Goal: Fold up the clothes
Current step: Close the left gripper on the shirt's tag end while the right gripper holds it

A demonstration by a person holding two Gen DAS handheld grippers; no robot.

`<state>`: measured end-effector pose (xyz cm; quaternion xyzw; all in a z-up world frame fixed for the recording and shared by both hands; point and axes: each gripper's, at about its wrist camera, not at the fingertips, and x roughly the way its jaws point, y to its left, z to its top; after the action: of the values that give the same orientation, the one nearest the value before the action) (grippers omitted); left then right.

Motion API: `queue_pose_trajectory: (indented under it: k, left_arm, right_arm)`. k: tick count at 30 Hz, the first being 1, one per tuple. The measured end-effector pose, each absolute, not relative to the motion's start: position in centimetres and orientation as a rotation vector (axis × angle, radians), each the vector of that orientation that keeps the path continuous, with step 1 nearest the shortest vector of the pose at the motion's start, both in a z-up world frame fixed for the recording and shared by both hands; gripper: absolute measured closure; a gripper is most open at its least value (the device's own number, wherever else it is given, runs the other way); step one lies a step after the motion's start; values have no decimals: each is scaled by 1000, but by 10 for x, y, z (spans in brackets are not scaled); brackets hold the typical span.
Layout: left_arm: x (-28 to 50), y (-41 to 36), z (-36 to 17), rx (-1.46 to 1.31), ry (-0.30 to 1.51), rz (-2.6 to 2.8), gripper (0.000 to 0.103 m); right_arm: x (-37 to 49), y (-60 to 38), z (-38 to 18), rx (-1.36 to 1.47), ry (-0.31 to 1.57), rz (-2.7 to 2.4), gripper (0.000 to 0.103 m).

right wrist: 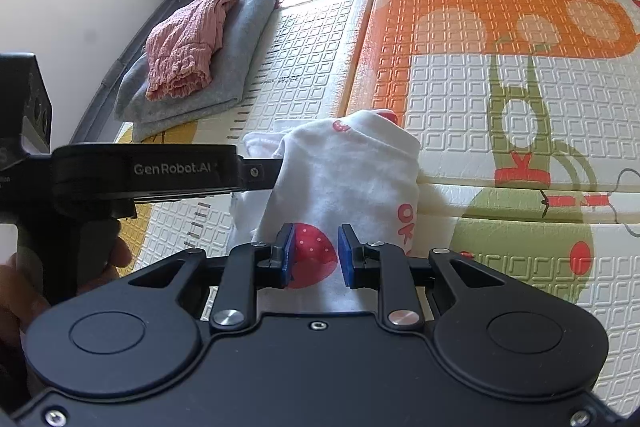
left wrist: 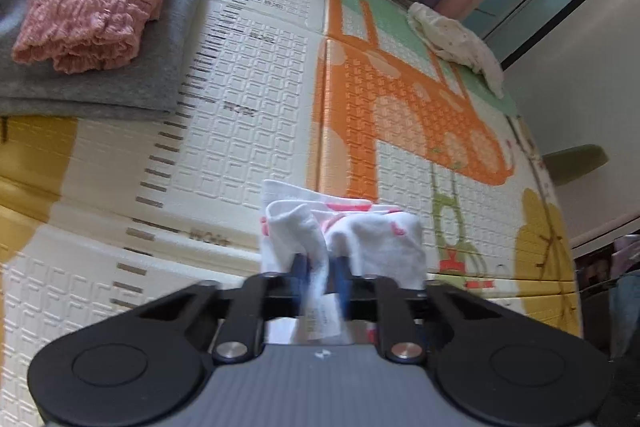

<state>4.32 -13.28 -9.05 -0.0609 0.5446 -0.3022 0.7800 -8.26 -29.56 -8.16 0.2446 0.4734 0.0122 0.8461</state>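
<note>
On the near part of the play mat (right wrist: pixel 460 99), the white printed garment (right wrist: pixel 348 167) hangs light and limp, the left gripper (left wrist: pixel 320 277) and right gripper (right wrist: pixel 316 255) each pinching 1 edge narrowly, best hold for folding.

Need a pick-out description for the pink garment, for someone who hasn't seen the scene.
Start at the patterned foam play mat and go to its edge along the white wall. A folded grey cloth lies there; the crinkled pink garment sits on top, the only pink, wrinkly-textured piece.
</note>
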Motion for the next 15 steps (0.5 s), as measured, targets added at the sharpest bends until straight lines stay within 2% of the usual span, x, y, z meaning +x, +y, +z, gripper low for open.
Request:
queue_pose_trajectory:
  k: [6,15]
  left_arm:
    - [43,-134,-88,-148,1175,-681,94]
    - [39,-145,-70,-132,1112,-761,95]
  right_arm:
    - [-84,-298,-82,527,994,22,81]
    - [-87,-300,-75,534,959,25,81]
